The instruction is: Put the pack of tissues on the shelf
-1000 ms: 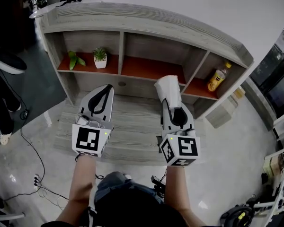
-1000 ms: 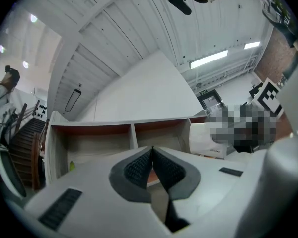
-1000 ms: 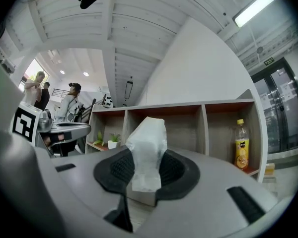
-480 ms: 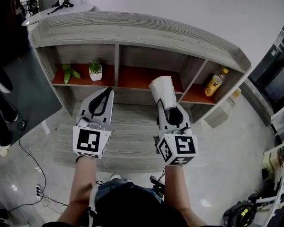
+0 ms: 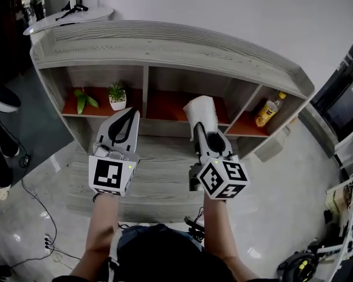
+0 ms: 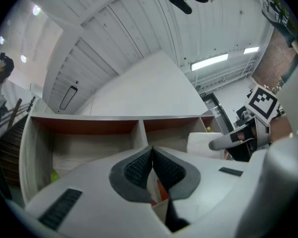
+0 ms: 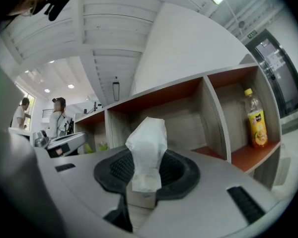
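Note:
My right gripper point(image 5: 204, 129) is shut on a white pack of tissues point(image 5: 202, 114), held upright in front of the grey wooden shelf unit point(image 5: 165, 43). In the right gripper view the pack of tissues point(image 7: 147, 150) stands pinched between the dark pads, with the shelf's middle compartment point(image 7: 181, 118) behind it. My left gripper point(image 5: 126, 120) hovers level with the right one, its jaws closed with nothing in them. In the left gripper view the left gripper point(image 6: 152, 158) shows its pads pressed together, and the pack of tissues point(image 6: 204, 144) appears at the right.
The shelf has three compartments with red-brown floors. A small potted plant point(image 5: 116, 95) and a green object point(image 5: 80, 98) sit in the left one. A yellow drink bottle point(image 5: 268, 111) stands in the right one. A low wooden bench point(image 5: 159, 172) lies below the grippers. People stand far left.
Both grippers have stayed side by side with the tissue pack still held. The right gripper has tilted slightly, and the view has shifted so the shelf sits a bit further left.

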